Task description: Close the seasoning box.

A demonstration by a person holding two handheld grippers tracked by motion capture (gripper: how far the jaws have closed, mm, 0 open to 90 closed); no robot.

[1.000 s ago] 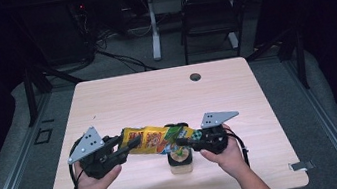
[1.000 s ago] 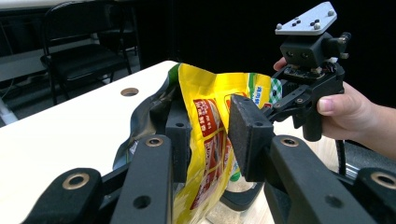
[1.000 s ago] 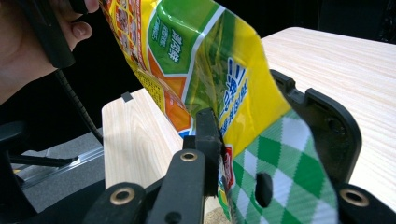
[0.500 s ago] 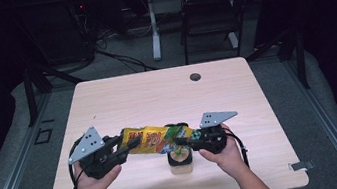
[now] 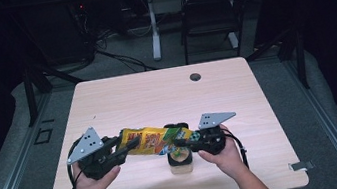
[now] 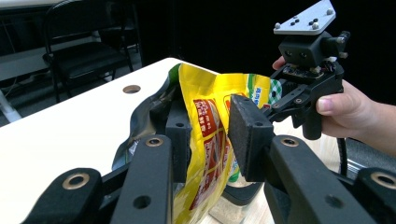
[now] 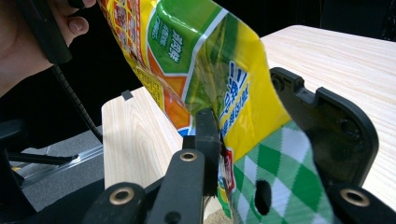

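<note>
Both grippers are matte black, each topped by a grey three-cornered plate with small dark screws. The left gripper has jaw arms pierced by brass-ringed holes and blocky black pads. The right gripper trails a black cable. The person's forearms are bare, no sleeves.

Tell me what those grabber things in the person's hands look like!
Both tongs, the left and the right, are black, each with two flat, foam-like pads on arms with metal-ringed holes. Each carries a grey three-cornered plate with small dark dots, and a black cable trails from the right one. The forearms are bare, no sleeves.
</note>
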